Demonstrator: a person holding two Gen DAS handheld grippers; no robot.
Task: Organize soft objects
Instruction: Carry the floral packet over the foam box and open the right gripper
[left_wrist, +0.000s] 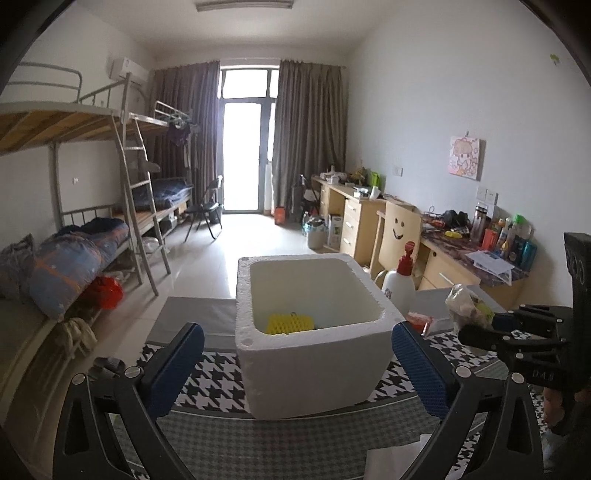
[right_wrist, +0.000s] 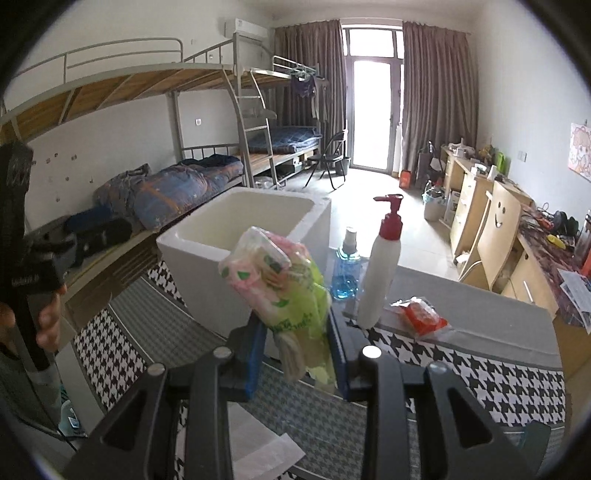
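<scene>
The right claw (right_wrist: 295, 354) is clenched on a soft plastic pack (right_wrist: 280, 280) of pink and green items, and it holds the pack in the air, just beside the near corner of the white foam box (right_wrist: 192, 251). The left claw (left_wrist: 295, 369) is released, its blue pads spread wide on both sides of the box, and nothing is between them. Inside the box, a yellow mesh thing (left_wrist: 290, 324) already lies on the bottom.

The step in hand is probably to carry the pack over the box and put it in. To do this well, the person should lift the pack clearly above the rim, bring it over the middle of the opening and only then let go. The pack hangs loosely below the pads, so its lower end could catch on the foam wall. The pump bottle (right_wrist: 382, 266) and the blue spray bottle (right_wrist: 345, 267) stand near on the right, and a wide swing could knock them over.

The tabletop (right_wrist: 480, 369) has a black and white houndstooth cloth. A small red packet (right_wrist: 421, 317) lies on it beside the bottles. Behind is a dormitory room with bunk beds (left_wrist: 74, 240), desks (left_wrist: 369, 218) along the wall, and a curtained balcony door (left_wrist: 245, 147).
</scene>
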